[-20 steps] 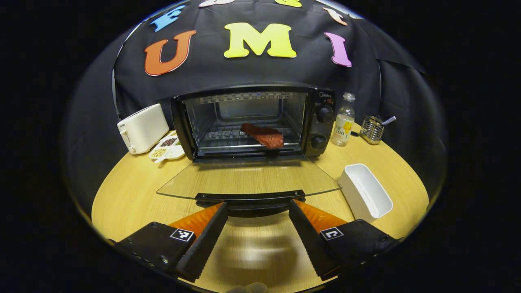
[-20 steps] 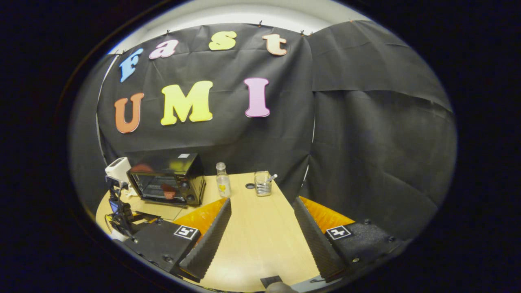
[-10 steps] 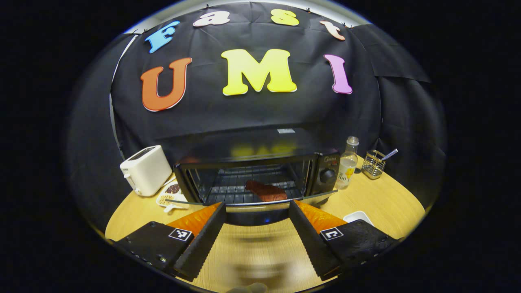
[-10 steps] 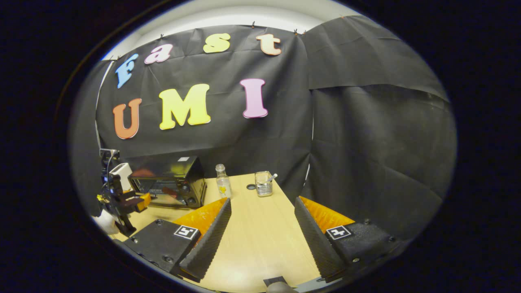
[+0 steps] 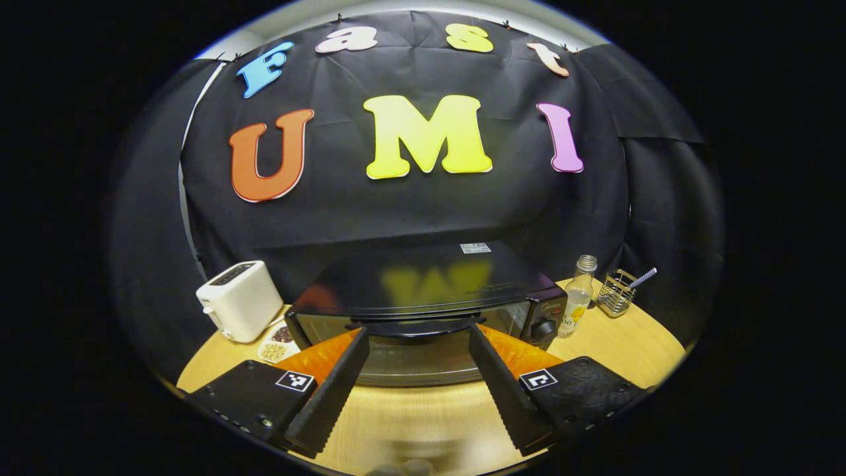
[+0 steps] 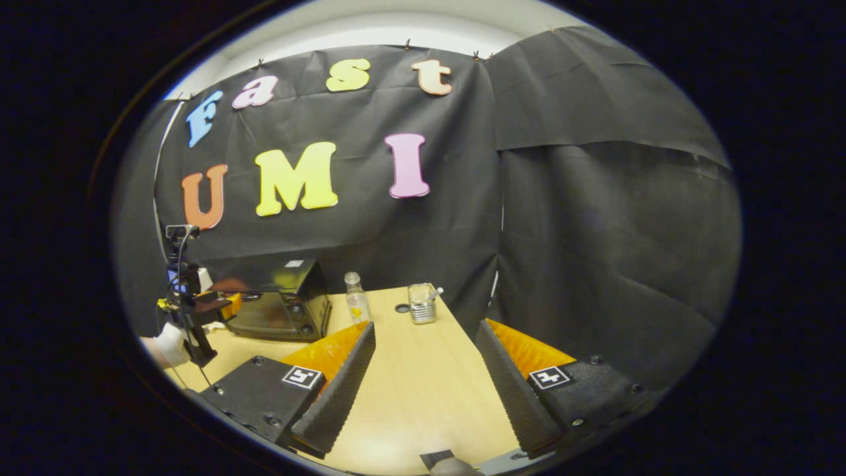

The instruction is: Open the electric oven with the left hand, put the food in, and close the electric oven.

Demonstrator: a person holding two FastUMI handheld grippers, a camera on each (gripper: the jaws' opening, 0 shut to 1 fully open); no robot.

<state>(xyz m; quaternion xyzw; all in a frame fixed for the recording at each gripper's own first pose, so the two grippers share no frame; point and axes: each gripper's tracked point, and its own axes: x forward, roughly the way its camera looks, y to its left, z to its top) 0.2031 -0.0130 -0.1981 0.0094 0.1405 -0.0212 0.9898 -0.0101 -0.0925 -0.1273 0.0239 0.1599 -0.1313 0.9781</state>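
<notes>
While the black electric oven (image 5: 423, 291) stands on the round wooden table (image 5: 595, 344) with its glass door shut, its curved handle (image 5: 415, 326) is framed by the spread-apart left gripper (image 5: 418, 357). Well aside, the right gripper (image 6: 424, 350) is held apart over bare tabletop, clasping nothing.

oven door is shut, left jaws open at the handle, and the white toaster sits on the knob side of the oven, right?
Not quite. The left gripper view shows the toaster on the side of the oven away from its knob. The rest holds: door shut, left gripper open at the handle.
</notes>
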